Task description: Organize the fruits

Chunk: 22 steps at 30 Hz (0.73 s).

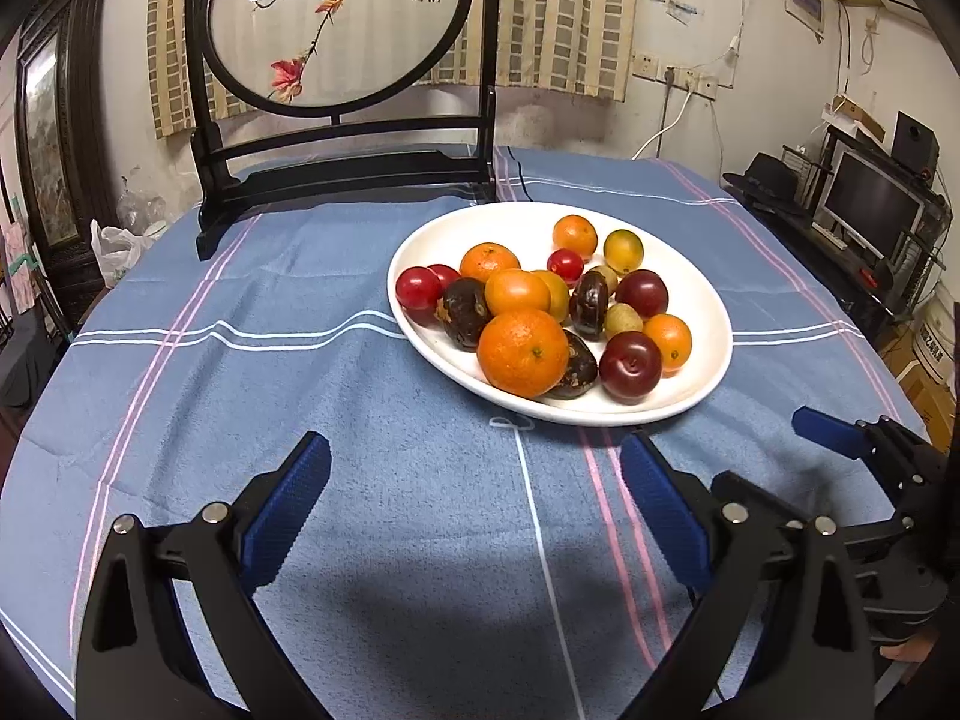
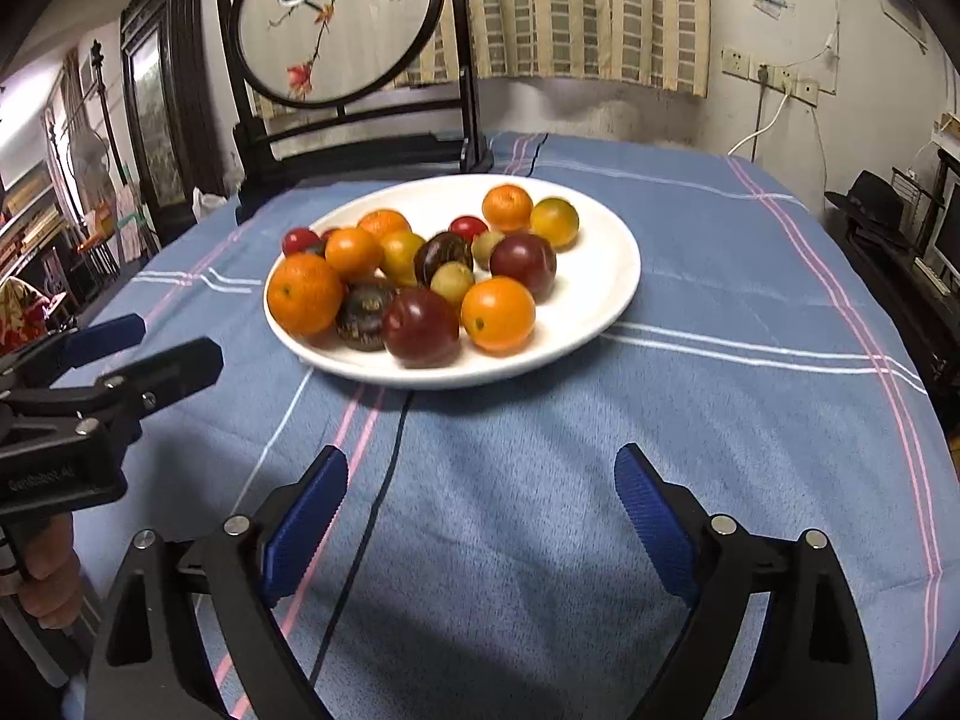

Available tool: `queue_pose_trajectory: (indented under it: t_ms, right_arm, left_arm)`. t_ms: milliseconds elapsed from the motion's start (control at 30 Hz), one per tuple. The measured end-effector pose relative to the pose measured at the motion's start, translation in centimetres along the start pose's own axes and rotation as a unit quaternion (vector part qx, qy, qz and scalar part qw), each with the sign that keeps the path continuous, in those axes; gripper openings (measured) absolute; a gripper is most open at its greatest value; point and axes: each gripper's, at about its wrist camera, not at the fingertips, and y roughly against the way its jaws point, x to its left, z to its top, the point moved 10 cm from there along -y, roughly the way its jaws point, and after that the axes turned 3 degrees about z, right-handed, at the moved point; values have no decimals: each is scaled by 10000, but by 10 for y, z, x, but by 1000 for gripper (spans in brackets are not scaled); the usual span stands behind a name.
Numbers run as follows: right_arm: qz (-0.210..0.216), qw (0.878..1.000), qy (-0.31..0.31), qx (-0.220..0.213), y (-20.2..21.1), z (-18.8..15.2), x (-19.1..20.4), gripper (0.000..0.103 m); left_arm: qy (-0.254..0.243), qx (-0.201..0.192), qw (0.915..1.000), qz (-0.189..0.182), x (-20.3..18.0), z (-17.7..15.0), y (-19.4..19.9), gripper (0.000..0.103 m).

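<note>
Two grippers sit nearest the cameras, both low over the blue striped tablecloth (image 1: 300,312) and short of the dish. The left gripper (image 1: 474,480) has its blue-padded jaws spread wide with nothing between them; the right gripper (image 2: 480,492) is likewise gaping and empty. Neither touches any fruit.

Just beyond them stands the white plate (image 2: 606,276), and all the fruit in view lies on it in one loose heap. At the near rim are the large mandarin (image 1: 522,353), a dark red plum (image 1: 630,367) and a brown, wrinkled fruit (image 1: 576,373) tucked under the mandarin. Farther in are smaller orange citrus, a second plum (image 1: 642,294), small red cherry-like fruits (image 1: 419,288) on the left side, and pale greenish ones I cannot name. Behind the plate rises a dark wooden screen with a bird painting (image 1: 336,24).

Fruit gathered on one plate fits either a sorted result or a mixed pile awaiting sorting, so I would not pick a move from this alone. If a piece is to be taken, the near-rim ones look easiest: come in low, centre the jaws across the widest part, and close gently, since round, smooth skins will likely roll or squirt free, and neighbours touch so closely that a wide jaw may nudge them.
</note>
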Motion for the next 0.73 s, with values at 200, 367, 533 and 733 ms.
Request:
queue_pose_trajectory:
  t_ms: [200, 367, 533, 733]
  right_arm:
    - [-42, 9999, 11, 120, -3, -5, 0, 91]
    - [-70, 9997, 2, 247, -8, -9, -2, 91]
    - [-74, 9994, -17, 331, -11, -12, -4, 91]
    - [-87, 9988, -24, 487, -16, -18, -5, 91]
  left_arm:
    - [13, 69, 10000, 15, 0, -2, -4, 95]
    - [34, 150, 9999, 23, 1, -4, -7, 95]
    - [31, 201, 9998, 16, 1, -6, -10, 96]
    - [-5, 238, 9997, 30, -1, -8, -12, 96]
